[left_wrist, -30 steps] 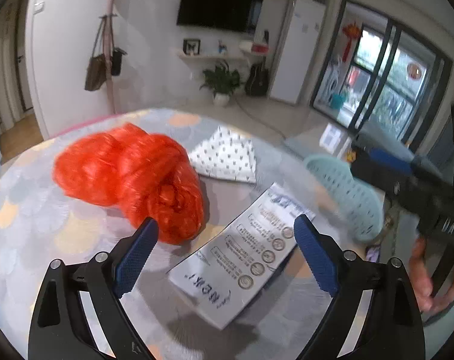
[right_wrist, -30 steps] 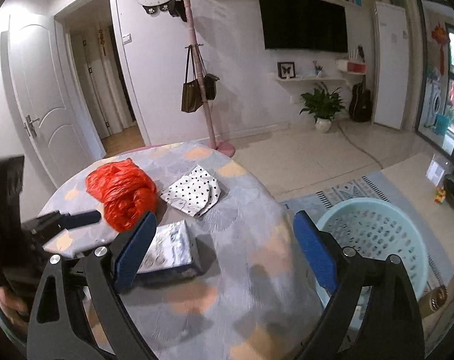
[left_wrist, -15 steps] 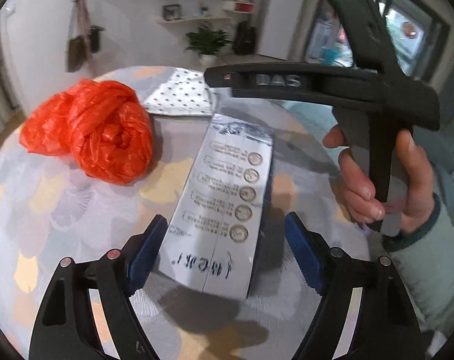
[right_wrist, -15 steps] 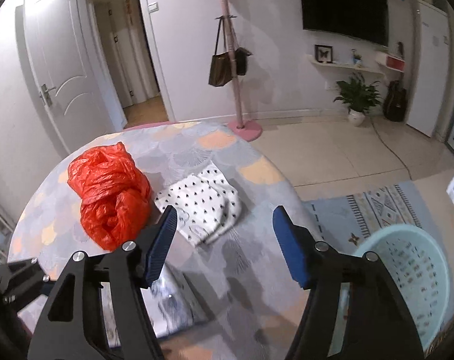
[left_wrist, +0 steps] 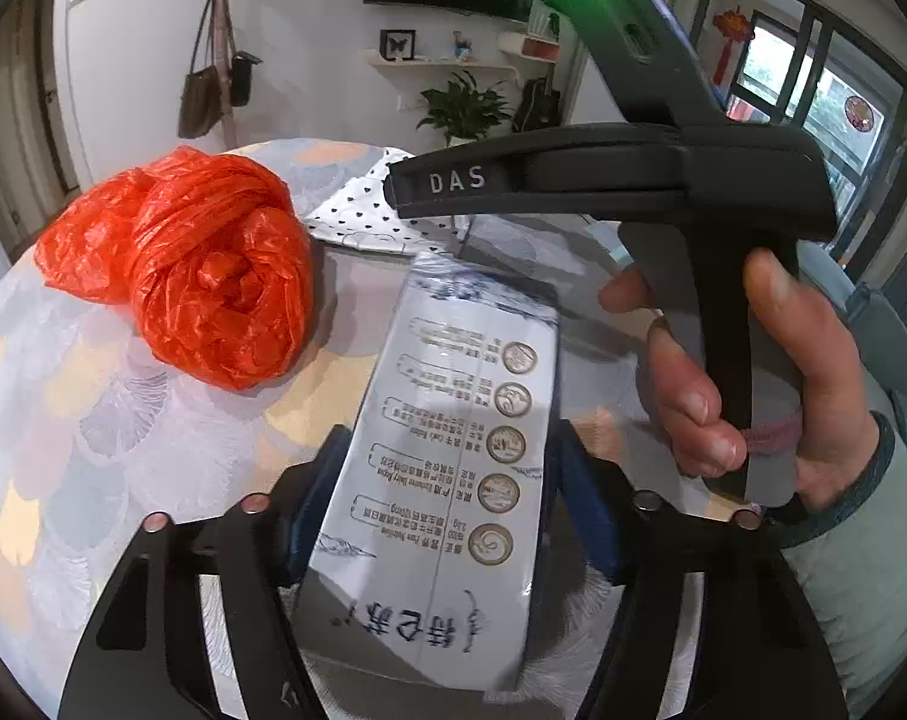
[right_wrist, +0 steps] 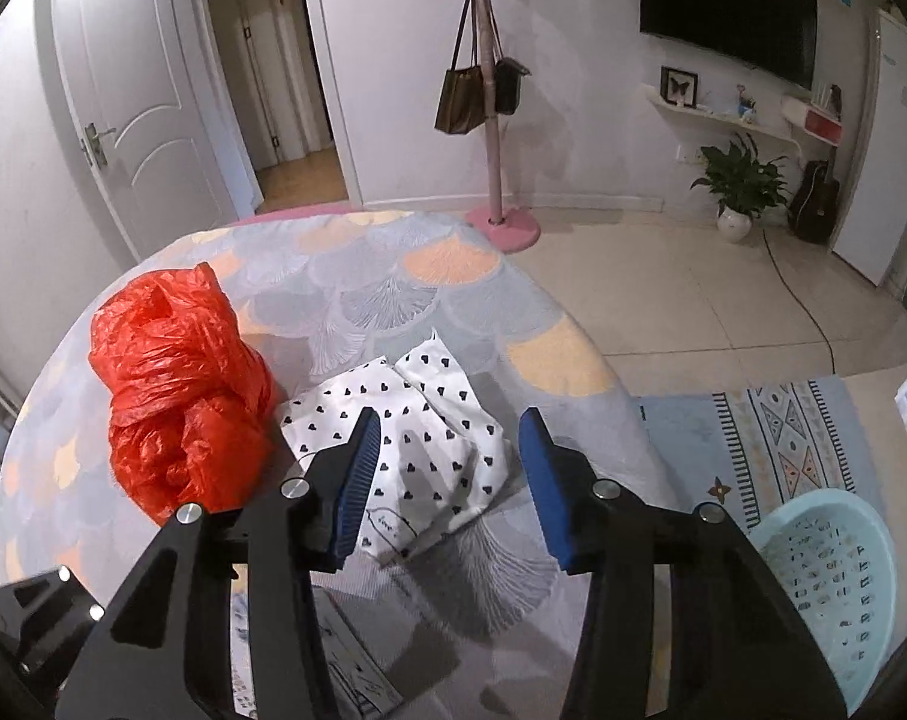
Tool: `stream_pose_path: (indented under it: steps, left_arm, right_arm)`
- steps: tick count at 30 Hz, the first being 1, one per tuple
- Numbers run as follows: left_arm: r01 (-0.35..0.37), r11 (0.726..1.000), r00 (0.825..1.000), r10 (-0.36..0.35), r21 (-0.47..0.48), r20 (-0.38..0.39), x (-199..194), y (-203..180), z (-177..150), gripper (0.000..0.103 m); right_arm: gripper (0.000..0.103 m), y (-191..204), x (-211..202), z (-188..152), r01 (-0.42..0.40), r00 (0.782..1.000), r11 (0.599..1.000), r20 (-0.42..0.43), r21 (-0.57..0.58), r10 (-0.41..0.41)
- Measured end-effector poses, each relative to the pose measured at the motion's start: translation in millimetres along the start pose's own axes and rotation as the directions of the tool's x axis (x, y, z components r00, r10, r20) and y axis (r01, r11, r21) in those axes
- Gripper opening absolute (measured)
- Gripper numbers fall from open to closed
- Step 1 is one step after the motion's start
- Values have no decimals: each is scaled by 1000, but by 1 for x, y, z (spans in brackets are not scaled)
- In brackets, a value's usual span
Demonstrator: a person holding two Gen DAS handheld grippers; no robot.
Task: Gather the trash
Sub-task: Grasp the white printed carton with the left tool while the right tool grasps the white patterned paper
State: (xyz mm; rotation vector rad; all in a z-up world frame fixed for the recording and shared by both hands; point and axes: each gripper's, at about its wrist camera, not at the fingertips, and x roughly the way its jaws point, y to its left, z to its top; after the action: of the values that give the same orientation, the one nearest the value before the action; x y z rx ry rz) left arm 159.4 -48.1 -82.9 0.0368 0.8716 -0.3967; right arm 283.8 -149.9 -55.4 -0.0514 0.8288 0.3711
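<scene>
A white printed carton [left_wrist: 453, 450] lies on the round table [left_wrist: 93, 420], and my left gripper [left_wrist: 450, 504] is closing on its near end. Both blue pads meet its long sides. Left of it sits a crumpled orange-red plastic bag [left_wrist: 213, 276]. A white heart-print wrapper [right_wrist: 429, 420] lies flat beside the bag [right_wrist: 177, 390]. My right gripper [right_wrist: 450, 480] hovers just over the wrapper. Its jaws are closing, and the pads stand apart from the wrapper. In the left wrist view a hand [left_wrist: 753, 390] holds the right gripper's black handle above the carton's far end.
A pale blue plastic basket [right_wrist: 825, 588] stands on the floor right of the table, next to a patterned rug [right_wrist: 783, 438]. A pink coat stand [right_wrist: 492, 120] with bags rises behind the table. The table edge [right_wrist: 573, 348] curves close past the wrapper.
My left gripper slid forward over the carton and narrowed onto it. My right gripper swung left from the basket side to above the heart-print wrapper, dropping lower with its jaws narrowing.
</scene>
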Motion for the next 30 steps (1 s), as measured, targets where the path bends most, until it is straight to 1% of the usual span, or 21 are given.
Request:
stream_pose_path:
  steps: [5, 7, 9, 10, 11, 14, 17, 20, 23, 26, 29, 30]
  left_arm:
    - [13, 999, 1000, -13, -31, 23, -5, 4, -1, 61]
    - [23, 999, 999, -22, -43, 40, -9, 6, -3, 61]
    - [28, 998, 998, -25, -54, 49, -10, 8, -4, 61]
    - [28, 998, 998, -25, -57, 51, -10, 8, -3, 61]
    - [28, 998, 998, -25, -60, 53, -9, 12, -2, 61]
    - [30, 998, 998, -26, -64, 62, -9, 14, 2, 61]
    - [38, 997, 995, -33, -64, 90, -18, 14, 5, 61]
    - [63, 996, 991, -55, -56, 126, -28, 13, 12, 61]
    - [67, 997, 986, -60, -42, 155, -38, 5, 17, 61]
    - [81, 996, 980, -76, -19, 185, -47, -9, 26, 61]
    - [94, 996, 973, -94, 11, 213, -54, -26, 35, 61]
    - [103, 994, 970, -105, 24, 220, -55, -34, 40, 61]
  right_arm:
    - [45, -2, 13, 3, 27, 998, 1000, -54, 0, -27]
    - [37, 0, 14, 3, 17, 998, 1000, -57, -11, -18]
    - [26, 3, 15, 2, 11, 998, 1000, -63, -25, -13]
    - [23, 5, 15, 1, 9, 998, 999, -59, -33, -11]
    - [18, 7, 13, 1, 9, 999, 999, -53, -37, -11]
    - [8, 7, 2, -3, 16, 1000, 999, -1, -33, -16]
    - [6, 1, -22, -8, -5, 994, 1000, 105, -4, 6]
    - [6, -7, -42, -14, -13, 986, 999, 167, 36, 6]
    - [6, -14, -73, -23, 27, 969, 998, 244, 58, -40]
    - [6, -20, -103, -28, 61, 951, 995, 298, 77, -81]
    - [6, -30, -138, -35, 123, 924, 988, 352, 92, -148]
    - [6, -34, -151, -40, 155, 911, 983, 372, 97, -180]
